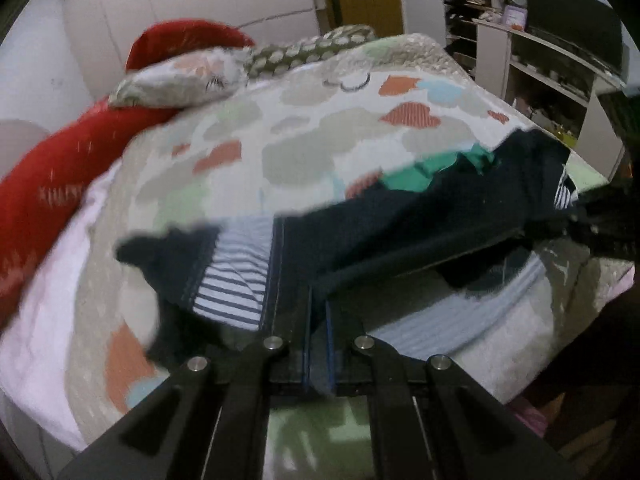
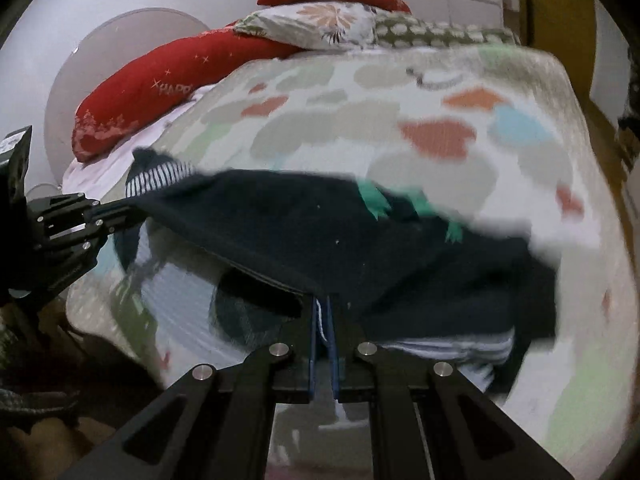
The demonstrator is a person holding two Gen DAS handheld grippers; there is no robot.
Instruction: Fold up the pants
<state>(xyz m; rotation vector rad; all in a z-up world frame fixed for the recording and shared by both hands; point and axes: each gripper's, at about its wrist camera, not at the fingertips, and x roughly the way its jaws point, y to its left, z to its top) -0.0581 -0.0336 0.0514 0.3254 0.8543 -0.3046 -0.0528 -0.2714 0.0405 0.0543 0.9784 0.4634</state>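
Left wrist view: the left gripper (image 1: 318, 320) sits at bottom centre, fingers pinched together on the dark fabric.
Pants: the pants (image 1: 384, 220), dark navy with a striped lining showing, stretch from lower left to the right of the frame, lifted above the bed.
Other gripper: the right gripper (image 1: 576, 220) shows at the right edge, gripping the far end of the cloth.
Bedding: a blanket (image 1: 320, 132) with coloured blotches fills the middle; a red pillow (image 1: 52, 184) lies at the left edge.
Background: shelves (image 1: 540, 60) stand at upper right.

Right wrist view: the right gripper (image 2: 323, 320) is at bottom centre, fingers clamped on the pants' edge.
Pants: the pants (image 2: 320, 232) span the middle of the frame, blurred at right.
Other gripper: the left gripper (image 2: 116, 212) holds the cloth at the left edge.
Pillows: the red pillow (image 2: 160, 84) lies at upper left, a floral pillow (image 2: 316, 24) just beside it.
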